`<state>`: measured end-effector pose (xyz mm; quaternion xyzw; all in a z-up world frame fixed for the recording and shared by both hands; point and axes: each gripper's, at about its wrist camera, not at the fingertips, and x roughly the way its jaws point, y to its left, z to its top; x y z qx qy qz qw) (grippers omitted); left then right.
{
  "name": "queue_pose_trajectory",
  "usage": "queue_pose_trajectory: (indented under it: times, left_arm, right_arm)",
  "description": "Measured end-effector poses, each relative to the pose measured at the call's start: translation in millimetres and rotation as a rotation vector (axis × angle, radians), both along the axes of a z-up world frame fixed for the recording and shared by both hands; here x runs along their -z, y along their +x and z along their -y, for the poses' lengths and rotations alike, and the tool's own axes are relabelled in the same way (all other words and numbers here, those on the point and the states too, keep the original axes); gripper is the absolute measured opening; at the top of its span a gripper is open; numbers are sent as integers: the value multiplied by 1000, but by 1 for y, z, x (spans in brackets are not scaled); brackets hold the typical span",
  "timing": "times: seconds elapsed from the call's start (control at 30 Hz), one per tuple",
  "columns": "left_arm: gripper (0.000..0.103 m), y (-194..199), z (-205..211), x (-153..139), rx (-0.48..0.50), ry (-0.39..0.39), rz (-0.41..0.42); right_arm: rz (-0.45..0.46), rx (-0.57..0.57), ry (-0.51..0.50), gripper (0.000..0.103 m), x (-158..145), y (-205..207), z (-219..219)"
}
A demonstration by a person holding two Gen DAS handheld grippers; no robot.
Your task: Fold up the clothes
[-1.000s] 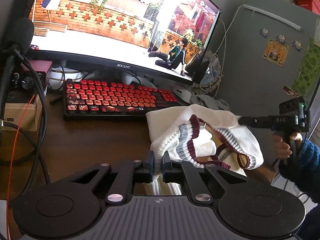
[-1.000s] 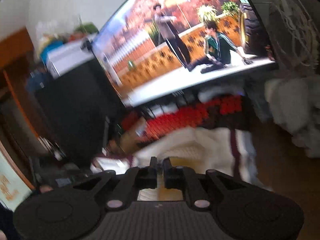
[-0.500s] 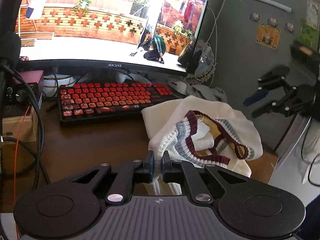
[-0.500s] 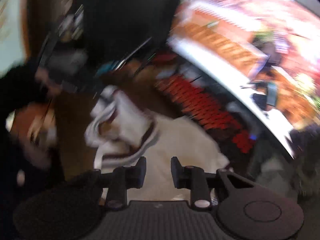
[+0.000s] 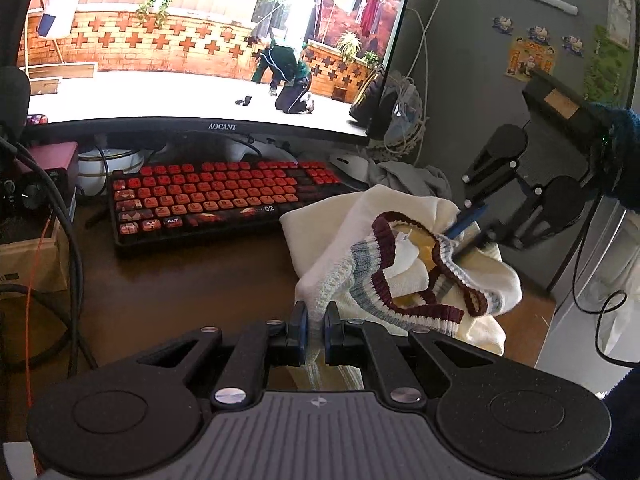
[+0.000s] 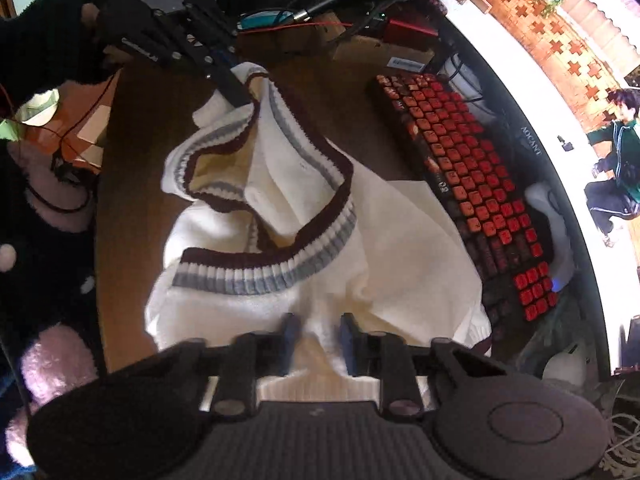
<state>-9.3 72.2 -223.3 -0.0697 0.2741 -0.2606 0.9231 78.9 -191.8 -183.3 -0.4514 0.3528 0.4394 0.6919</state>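
Observation:
A cream knit sweater (image 5: pixel 404 216) with maroon and grey-blue striped trim lies bunched on the brown desk (image 5: pixel 180 280). My left gripper (image 5: pixel 316 320) is shut on a striped edge of it, holding that edge up off the desk. In the right wrist view the sweater (image 6: pixel 400 248) spreads out below, and the left gripper (image 6: pixel 236 92) pinches its far trim. My right gripper (image 6: pixel 318 334) stands open with a ridge of cream fabric between its fingers. From the left wrist view the right gripper (image 5: pixel 464 236) sits at the sweater's collar, fingers apart.
A red keyboard (image 5: pixel 216 196) and a wide monitor (image 5: pixel 200 40) stand behind the sweater. A white mouse (image 5: pixel 348 164) and a grey cloth (image 5: pixel 408 176) lie at the back right. Black cables (image 5: pixel 60 240) hang at the left, and a grey cabinet (image 5: pixel 500 100) stands at the right.
The right gripper opened, swung in from the right side and came down onto the sweater's collar end. The left gripper kept its hold on the striped edge.

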Motion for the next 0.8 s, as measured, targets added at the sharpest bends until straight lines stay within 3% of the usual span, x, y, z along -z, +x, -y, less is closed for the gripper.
queue_pose_trajectory:
  times: [0.2,0.43,0.57,0.8]
  left_arm:
    - [6,-2,11,-15,-30,95,113]
    - [5,-4,27,-36,-65,230,263]
    - [5,4,44,-74,-110,355,423]
    - [5,1,63,-162,-197,493,660]
  right_arm:
    - [168,13,84,4,-14,-23,7]
    - [554,228,246,3,-46,-42,23]
    - [762,360,307,3,-62,-41,28]
    - [1046,437,362,3,-114,-47,28]
